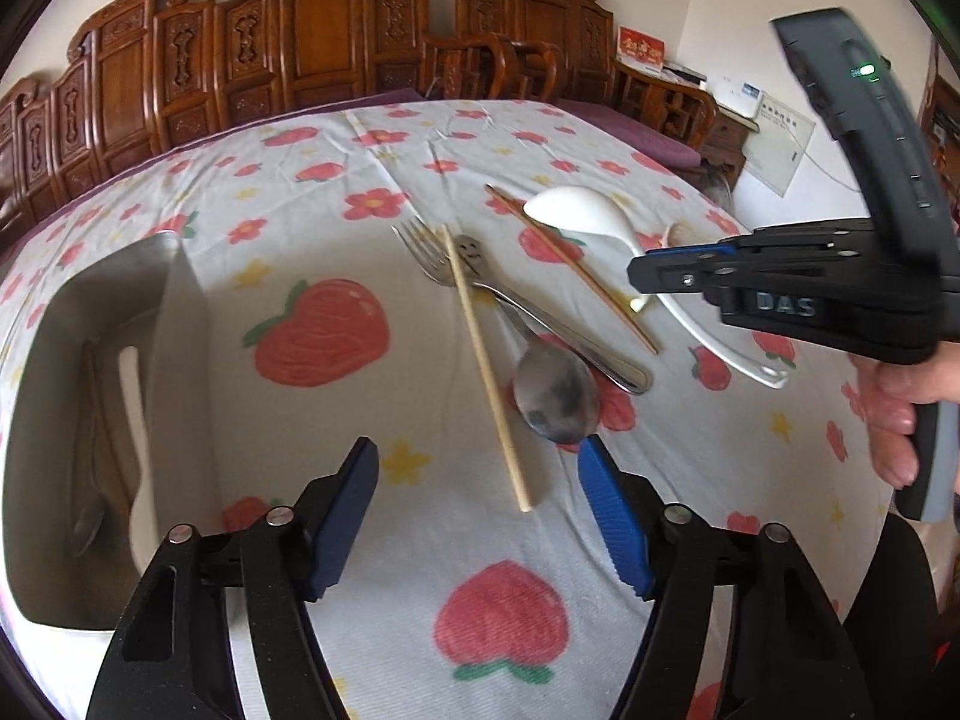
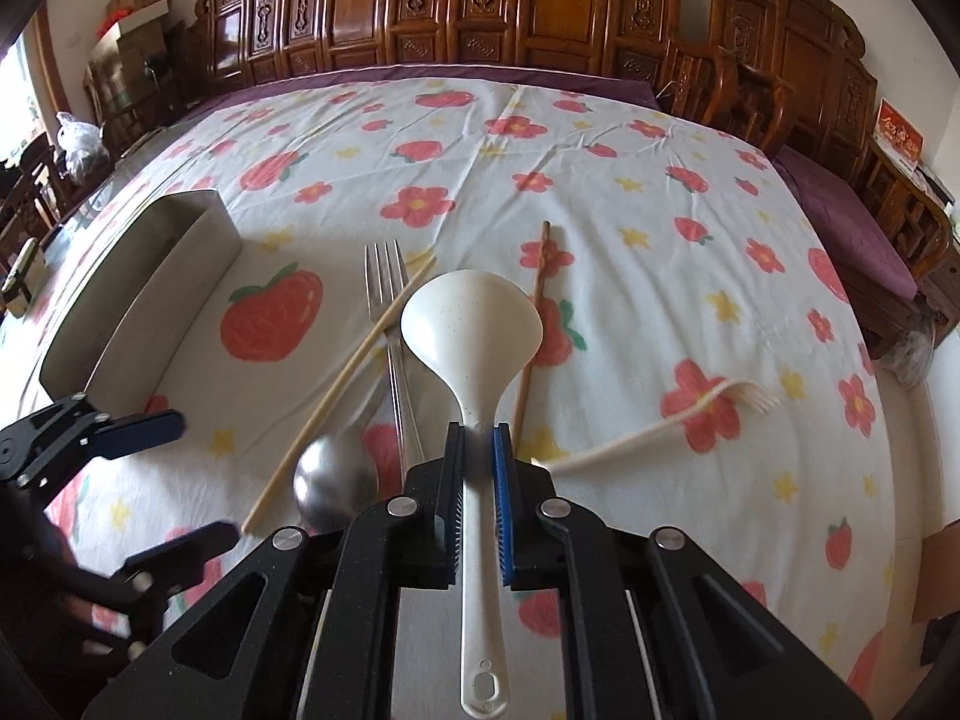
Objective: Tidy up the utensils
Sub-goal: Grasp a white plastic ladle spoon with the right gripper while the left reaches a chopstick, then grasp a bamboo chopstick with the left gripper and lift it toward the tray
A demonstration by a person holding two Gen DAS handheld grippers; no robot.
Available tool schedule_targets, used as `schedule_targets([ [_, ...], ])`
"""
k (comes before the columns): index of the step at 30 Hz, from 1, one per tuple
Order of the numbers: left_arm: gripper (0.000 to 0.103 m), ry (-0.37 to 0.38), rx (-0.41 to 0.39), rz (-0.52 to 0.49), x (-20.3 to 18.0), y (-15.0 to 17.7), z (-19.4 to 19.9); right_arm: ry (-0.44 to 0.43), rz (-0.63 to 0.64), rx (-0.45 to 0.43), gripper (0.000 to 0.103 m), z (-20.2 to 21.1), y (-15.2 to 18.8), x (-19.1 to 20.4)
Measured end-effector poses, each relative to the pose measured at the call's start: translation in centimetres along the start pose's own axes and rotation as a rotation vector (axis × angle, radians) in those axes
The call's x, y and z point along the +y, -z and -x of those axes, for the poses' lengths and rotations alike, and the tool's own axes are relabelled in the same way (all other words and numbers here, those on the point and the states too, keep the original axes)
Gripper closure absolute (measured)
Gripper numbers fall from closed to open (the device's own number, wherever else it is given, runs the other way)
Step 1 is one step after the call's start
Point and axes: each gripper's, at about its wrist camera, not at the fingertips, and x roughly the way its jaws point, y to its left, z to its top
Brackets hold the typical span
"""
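My right gripper (image 2: 479, 429) is shut on the white ladle (image 2: 471, 324) by its handle and holds it above the cloth; the ladle also shows in the left wrist view (image 1: 576, 210). My left gripper (image 1: 480, 450) is open and empty, low over the cloth just short of the metal spoon (image 1: 555, 393). A metal fork (image 1: 432, 255), a pale chopstick (image 1: 486, 372) and a brown chopstick (image 1: 570, 267) lie crossed beside the spoon. A metal utensil box (image 1: 90, 360) stands at the left with a few utensils inside.
A white plastic fork (image 2: 672, 420) lies on the cloth to the right. The table has a fruit-print cloth (image 2: 600, 180). Carved wooden chairs (image 2: 480, 12) line the far edge. The table's right edge drops off near a purple cushion (image 2: 840, 210).
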Motion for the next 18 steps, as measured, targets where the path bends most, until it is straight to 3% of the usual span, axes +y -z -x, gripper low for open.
schedule_targets([
  [6, 0.056, -0.023, 0.035, -0.037, -1.1, 0.3, -1.3, -0.004, -0.014, -0.003, 0.092, 1.0, 1.2, -0.6],
  [13, 0.062, -0.056, 0.054, -0.032, -1.1, 0.1, -2.4, -0.014, -0.014, -0.008, 0.092, 2.1, 2.2, -0.5],
  [16, 0.075, -0.077, 0.056, -0.032, -0.9, 0.0, -2.4, -0.015, -0.011, -0.007, 0.092, 2.3, 2.4, -0.4],
  [18, 0.09, -0.089, 0.061, -0.026, -0.6, -0.2, -2.4, -0.017, -0.011, -0.004, 0.092, 2.3, 2.6, -0.2],
])
